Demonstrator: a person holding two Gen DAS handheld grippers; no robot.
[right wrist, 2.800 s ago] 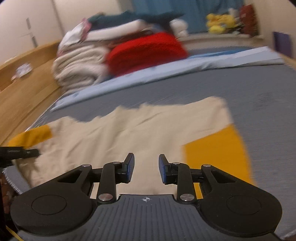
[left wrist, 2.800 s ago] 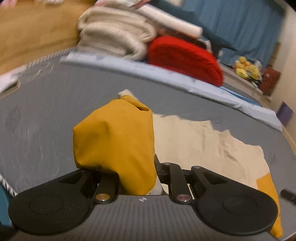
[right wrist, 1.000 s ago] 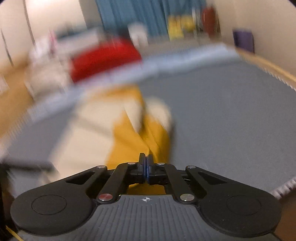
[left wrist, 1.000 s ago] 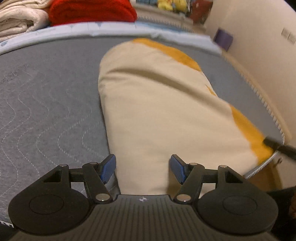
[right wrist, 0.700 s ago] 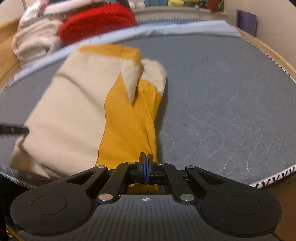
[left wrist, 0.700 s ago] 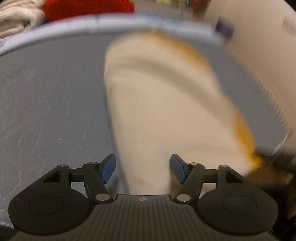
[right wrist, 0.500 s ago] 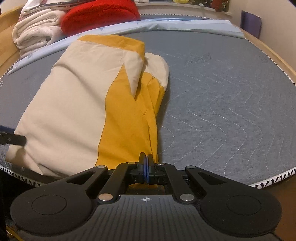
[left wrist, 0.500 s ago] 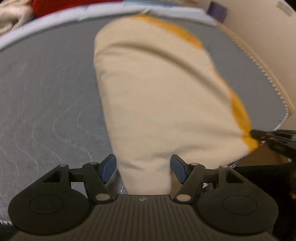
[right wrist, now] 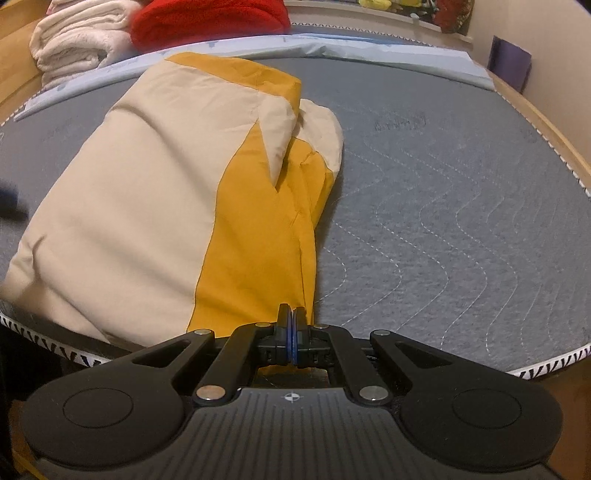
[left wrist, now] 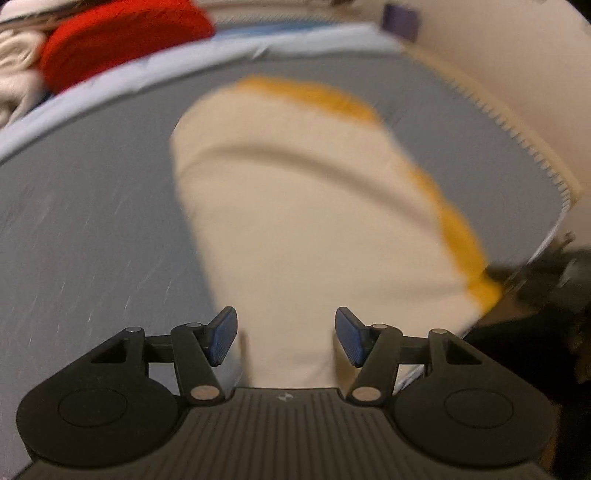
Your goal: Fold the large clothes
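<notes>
A folded cream and mustard-yellow garment lies lengthwise on the grey quilted mattress. My right gripper is shut on its yellow near edge at the mattress's front border. The left wrist view is blurred by motion; the same garment fills its middle. My left gripper hovers at the garment's cream near end. Its jaws are closing, with cloth between the blue pads but a gap on each side. The right gripper shows as a dark blur at the garment's yellow corner.
At the far end of the mattress lie a red cushion, stacked white towels and a light blue sheet. A purple object leans on the wall at the far right. The wooden bed frame rims the right side.
The left gripper has risen and rolled, and its jaws have narrowed a little. The right gripper sank toward the mattress edge, still clamped on the yellow edge.
</notes>
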